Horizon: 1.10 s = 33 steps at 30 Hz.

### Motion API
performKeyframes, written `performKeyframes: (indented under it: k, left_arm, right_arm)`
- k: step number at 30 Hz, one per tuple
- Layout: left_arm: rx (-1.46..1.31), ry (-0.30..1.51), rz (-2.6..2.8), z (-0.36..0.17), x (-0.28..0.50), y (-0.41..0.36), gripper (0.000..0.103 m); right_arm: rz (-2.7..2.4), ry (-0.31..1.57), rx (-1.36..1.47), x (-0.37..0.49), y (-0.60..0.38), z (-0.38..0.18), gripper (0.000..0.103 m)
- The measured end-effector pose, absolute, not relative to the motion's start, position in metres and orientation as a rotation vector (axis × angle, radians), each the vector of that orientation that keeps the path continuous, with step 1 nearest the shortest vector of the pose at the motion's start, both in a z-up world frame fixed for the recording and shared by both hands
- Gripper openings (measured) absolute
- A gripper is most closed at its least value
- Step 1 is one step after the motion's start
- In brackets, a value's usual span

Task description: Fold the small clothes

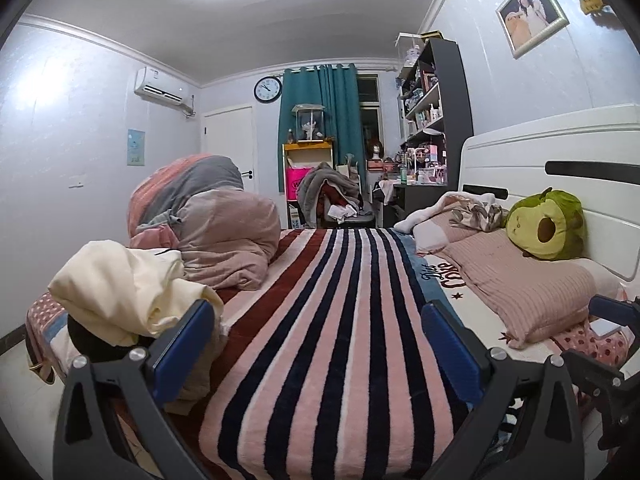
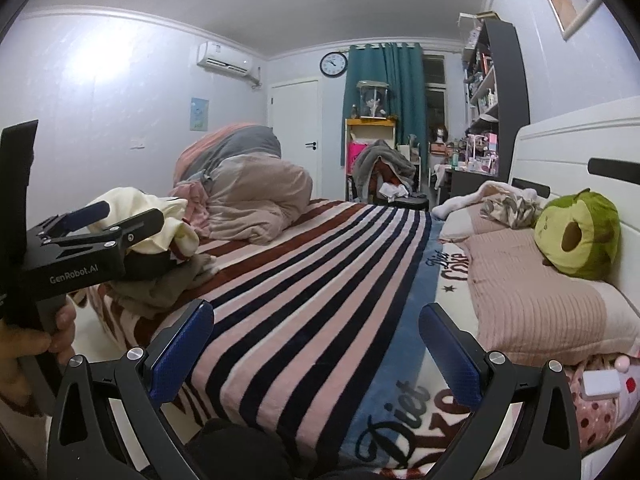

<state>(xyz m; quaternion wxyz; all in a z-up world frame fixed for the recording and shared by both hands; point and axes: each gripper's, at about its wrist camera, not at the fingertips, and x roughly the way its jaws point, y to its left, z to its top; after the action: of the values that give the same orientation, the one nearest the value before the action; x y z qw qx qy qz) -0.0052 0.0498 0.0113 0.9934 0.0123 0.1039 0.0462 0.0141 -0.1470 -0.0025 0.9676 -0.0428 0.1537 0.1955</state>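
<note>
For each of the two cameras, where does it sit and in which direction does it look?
Left wrist: on the left gripper, low over the striped blanket, facing the curtain; its own open fingers show.
Right wrist: on the right gripper, further right, same direction; its open fingers and the person's left hand show.
Shared: cream garment, avocado plush.

Both wrist views low over the near edge of the striped blanket (image 1: 320,320), facing across the bed toward the teal curtain (image 1: 320,120) at upper centre. Shared: blanket, pillow (image 2: 540,288), far wall. Right view set further right, catching the left gripper (image 2: 100,216) at frame left.
</note>
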Motion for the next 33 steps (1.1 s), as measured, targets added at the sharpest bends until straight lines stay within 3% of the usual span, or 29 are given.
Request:
performKeyframes:
  k: [33]
  left_arm:
    - [0.005, 0.225, 0.115, 0.002, 0.004, 0.066, 0.102]
  right_arm:
    - [0.388, 0.310, -0.069, 0.014, -0.158, 0.003, 0.102]
